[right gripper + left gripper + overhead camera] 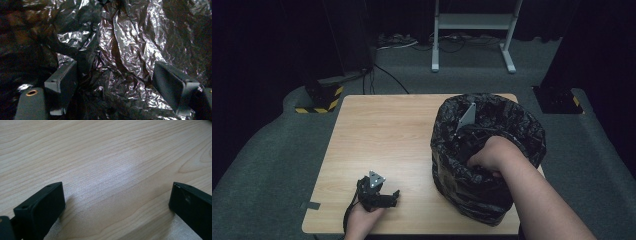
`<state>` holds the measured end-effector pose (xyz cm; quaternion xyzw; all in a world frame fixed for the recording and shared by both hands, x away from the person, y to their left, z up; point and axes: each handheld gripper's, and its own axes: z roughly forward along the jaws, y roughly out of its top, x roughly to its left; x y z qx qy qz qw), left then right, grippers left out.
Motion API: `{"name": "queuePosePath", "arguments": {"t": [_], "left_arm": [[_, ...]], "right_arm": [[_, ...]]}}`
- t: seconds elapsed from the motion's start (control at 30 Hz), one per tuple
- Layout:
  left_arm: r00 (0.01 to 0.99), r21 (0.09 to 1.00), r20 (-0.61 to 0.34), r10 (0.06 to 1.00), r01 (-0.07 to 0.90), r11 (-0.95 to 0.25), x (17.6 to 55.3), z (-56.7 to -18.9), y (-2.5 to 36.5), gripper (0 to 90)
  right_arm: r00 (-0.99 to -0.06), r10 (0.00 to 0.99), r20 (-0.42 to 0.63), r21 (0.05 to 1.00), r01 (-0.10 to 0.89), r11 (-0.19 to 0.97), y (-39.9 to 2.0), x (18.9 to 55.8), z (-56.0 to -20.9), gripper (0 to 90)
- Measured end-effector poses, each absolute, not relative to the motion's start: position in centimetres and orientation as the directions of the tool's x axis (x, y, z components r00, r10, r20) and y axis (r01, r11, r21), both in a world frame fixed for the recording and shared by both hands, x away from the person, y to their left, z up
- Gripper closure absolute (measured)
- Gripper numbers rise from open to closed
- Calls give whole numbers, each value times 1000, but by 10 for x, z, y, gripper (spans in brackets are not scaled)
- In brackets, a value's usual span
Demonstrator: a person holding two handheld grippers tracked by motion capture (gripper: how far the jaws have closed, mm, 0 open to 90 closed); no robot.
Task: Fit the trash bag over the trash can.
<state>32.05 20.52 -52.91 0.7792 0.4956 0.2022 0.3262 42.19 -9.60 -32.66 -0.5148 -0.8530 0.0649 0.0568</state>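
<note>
right hand-held gripper [113, 92] inside bag [507, 125], jaws apart

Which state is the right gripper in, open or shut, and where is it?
Open. The right gripper sits inside the black bin bag; its two jaws stand wide apart, with crinkled plastic showing between them and nothing gripped.

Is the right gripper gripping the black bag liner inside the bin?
Cannot tell. In the right gripper view the right gripper stands open in front of the crinkled black bag liner, nothing clamped between; whether a tip brushes the plastic is unclear.
</note>
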Motion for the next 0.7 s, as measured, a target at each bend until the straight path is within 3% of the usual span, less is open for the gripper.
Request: {"name": "queuePosePath", "arguments": {"t": [0.27,0.37,0.53,0.7], "left_arm": [[427,709,-8,904,640,-295,321,-529,205,6],[427,709,-8,904,640,-296,320,-529,205,6],[428,709,-8,904,640,-296,320,-529,205,6],[429,709,-8,903,639,-297,321,-529,205,6]], "right_arm": [[-478,878,1,-100,874,476,-95,433,-283,225],[-487,873,-13,-43,873,486,-90,443,-259,304],[-505,863,-27,57,861,506,-78,465,-235,563],[-501,865,-40,128,856,501,-69,492,-246,658]]}}
